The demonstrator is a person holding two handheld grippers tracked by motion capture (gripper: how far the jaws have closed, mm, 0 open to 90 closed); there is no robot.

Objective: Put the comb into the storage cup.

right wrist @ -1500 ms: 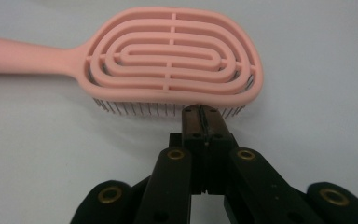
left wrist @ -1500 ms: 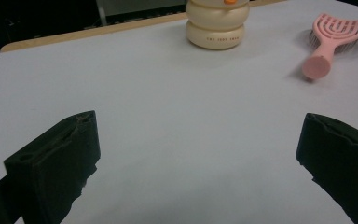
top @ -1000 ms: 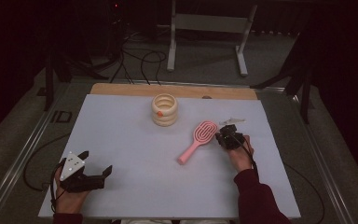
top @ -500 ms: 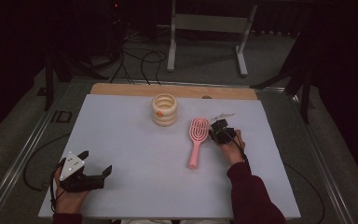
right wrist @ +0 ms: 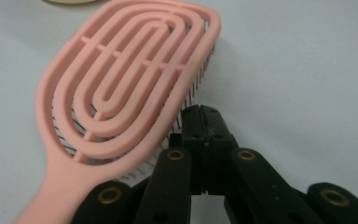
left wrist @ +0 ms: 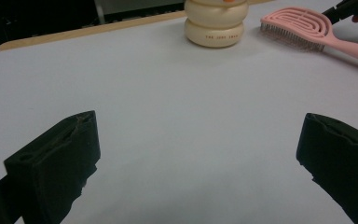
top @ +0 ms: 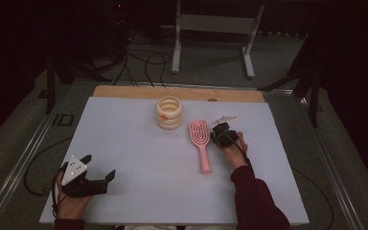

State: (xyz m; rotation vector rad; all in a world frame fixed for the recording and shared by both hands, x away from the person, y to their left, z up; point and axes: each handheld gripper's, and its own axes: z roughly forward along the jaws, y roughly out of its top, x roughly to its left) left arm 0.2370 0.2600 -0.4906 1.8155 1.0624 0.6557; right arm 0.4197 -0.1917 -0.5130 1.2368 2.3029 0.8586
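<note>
A pink hairbrush (top: 201, 143) lies bristles down on the white table top (top: 139, 158), right of centre, with its handle pointing toward the person. My right gripper (top: 215, 135) is shut, its closed tips against the right side of the brush head (right wrist: 121, 79), beside the bristles and holding nothing (right wrist: 203, 116). A cream stack of rings (top: 168, 112) stands just left of the brush head. My left gripper (top: 99, 166) rests at the near left corner, jaws wide open and empty (left wrist: 200, 154), aimed across the table at the ring stack (left wrist: 216, 23) and brush (left wrist: 298, 28).
A wooden strip (top: 124, 92) runs along the table's far edge. Metal rails border both sides. Beyond the table stand a grey metal frame (top: 211, 24) and floor cables (top: 143, 57). Open table surface lies between the two hands.
The brush has swung from a diagonal to nearly straight, its head pushed left toward the ring stack. My right gripper moved left with it. The left gripper stayed put.
</note>
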